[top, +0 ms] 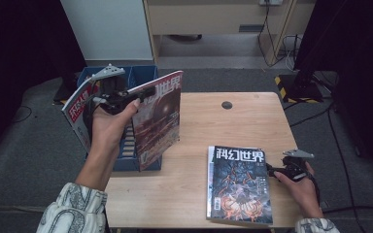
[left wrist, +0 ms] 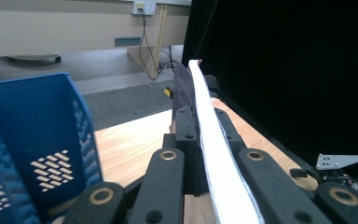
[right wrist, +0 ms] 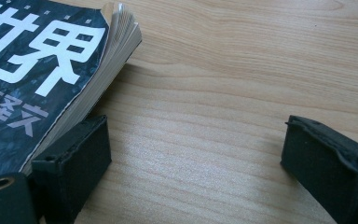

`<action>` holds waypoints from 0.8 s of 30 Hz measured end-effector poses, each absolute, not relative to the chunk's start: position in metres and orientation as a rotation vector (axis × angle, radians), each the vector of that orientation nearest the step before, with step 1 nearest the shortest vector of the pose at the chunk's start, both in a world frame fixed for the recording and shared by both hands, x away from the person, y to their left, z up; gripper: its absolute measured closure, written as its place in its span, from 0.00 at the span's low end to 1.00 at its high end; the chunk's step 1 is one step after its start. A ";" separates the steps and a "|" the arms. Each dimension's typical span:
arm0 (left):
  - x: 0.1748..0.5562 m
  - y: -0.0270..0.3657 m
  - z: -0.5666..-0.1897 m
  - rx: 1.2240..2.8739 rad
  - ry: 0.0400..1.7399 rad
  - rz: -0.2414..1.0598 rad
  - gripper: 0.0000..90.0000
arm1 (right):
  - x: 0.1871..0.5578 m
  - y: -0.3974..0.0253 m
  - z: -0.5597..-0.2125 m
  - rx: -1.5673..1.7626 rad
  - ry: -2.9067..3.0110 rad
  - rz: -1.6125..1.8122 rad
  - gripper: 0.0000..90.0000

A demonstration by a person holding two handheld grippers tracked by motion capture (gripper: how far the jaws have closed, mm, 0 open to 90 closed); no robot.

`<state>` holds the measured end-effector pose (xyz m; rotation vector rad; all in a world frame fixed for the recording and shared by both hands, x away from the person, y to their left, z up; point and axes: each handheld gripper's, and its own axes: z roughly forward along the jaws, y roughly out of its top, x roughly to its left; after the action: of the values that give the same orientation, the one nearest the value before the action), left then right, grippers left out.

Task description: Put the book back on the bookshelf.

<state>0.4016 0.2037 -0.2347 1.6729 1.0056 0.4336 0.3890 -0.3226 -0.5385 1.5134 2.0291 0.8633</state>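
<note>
Magazine (left wrist: 204,126) clamped between left gripper (left wrist: 200,140) jaws

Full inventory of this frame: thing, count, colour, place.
Held magazine: 1, dark red cover, upright at the crate, clamped in left gripper.
Stacked magazines: a small stack, dark cover on top, flat on table's right front.
Red magazine: 1, red-white, leaning in crate's left side.
Crate: 1, blue, table's left edge.
Table: 1, light wood.
Left gripper: black, shut on held magazine.
Right gripper: black, open, at the stack's right edge.
</note>
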 end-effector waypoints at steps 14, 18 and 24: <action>0.392 0.237 -0.230 1.640 1.051 0.476 0.93 | 0.389 -0.323 -0.539 1.512 2.030 0.862 0.09; 0.390 0.244 -0.230 1.633 1.064 0.487 0.93 | 0.389 -0.322 -0.538 1.515 2.027 0.863 0.09; 0.389 0.252 -0.229 1.629 1.083 0.503 0.93 | 0.389 -0.322 -0.538 1.514 2.028 0.862 0.09</action>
<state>0.3892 0.2517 -0.2295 1.6289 1.0833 0.5028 0.3889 -0.3225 -0.5385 1.5140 2.0278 0.8624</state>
